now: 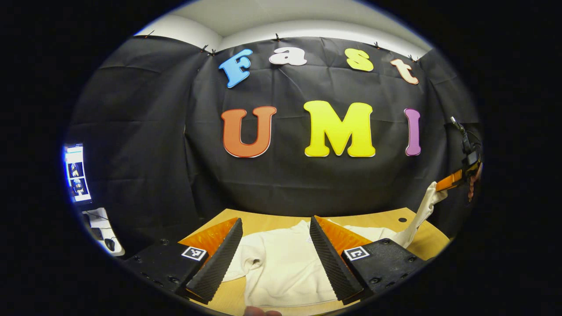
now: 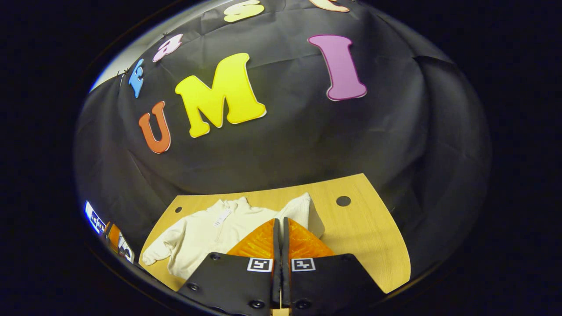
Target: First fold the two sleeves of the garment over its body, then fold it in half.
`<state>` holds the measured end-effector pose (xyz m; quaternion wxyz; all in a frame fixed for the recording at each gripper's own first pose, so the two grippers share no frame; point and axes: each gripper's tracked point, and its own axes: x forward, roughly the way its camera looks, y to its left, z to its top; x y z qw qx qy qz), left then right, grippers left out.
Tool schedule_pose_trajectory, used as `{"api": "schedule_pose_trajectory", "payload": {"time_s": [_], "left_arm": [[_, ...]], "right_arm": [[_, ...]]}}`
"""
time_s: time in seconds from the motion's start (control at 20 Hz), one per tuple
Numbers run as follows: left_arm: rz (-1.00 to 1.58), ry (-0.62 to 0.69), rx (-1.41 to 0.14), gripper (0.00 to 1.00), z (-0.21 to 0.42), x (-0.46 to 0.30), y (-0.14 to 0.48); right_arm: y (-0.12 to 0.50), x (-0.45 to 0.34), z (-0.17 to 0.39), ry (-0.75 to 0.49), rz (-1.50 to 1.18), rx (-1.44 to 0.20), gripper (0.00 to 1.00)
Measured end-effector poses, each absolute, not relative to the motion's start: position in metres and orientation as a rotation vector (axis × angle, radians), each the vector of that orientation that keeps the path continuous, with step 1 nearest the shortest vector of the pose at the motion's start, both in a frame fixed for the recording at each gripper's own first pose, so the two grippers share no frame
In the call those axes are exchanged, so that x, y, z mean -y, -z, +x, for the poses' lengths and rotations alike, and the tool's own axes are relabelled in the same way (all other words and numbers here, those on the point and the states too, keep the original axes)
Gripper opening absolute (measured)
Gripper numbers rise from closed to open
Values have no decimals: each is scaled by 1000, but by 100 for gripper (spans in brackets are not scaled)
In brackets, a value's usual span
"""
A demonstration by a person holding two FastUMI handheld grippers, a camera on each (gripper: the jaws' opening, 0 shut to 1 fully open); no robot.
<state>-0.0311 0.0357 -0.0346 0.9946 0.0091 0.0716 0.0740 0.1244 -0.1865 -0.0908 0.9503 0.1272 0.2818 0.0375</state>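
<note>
Left gripper view: left tongs (image 1: 275, 250) spread wide, released, nothing between the fingers, hovering over the cream garment (image 1: 281, 267). Garment lies flat on the wooden worktop (image 1: 263, 219), body betw. the two fingers, one sleeve (image 1: 252, 259) bent in beside the body near the left finger. Far side of the garment, the other sleeve (image 1: 423, 210) is lifted off the worktop, its cuff pinched in the right tongs (image 1: 439, 184), w/ a hand (image 1: 473, 182) behind them. A round hole (image 1: 402, 220) in the worktop sits just beside that raised sleeve. A lit monitor (image 1: 77, 173) stands well apart from the garment, off the worktop.

Right gripper view: right tongs (image 2: 280, 226) clenched, fingers pressed together on the ribbed sleeve cuff (image 2: 303, 208), which rises above the fingertips. Garment body (image 2: 206, 237) spreads on the worktop (image 2: 364, 237) beside the tongs, collar toward the booth wall, other sleeve (image 2: 160, 250) curled at the worktop edge. Hole (image 2: 343, 201) lies near the cuff.
</note>
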Motion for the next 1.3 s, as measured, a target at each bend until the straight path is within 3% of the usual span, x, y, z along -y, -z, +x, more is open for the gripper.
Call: {"api": "schedule_pose_trajectory", "payload": {"time_s": [0.6, 1.3], "left_arm": [[-21, -349, -171, 98, -45, -68, 40], [51, -413, -184, 98, -65, -104, 34]], "right_arm": [[69, 10, 217, -337, 143, -552, 1], [197, -157, 267, -490, 39, -716, 1]]}}
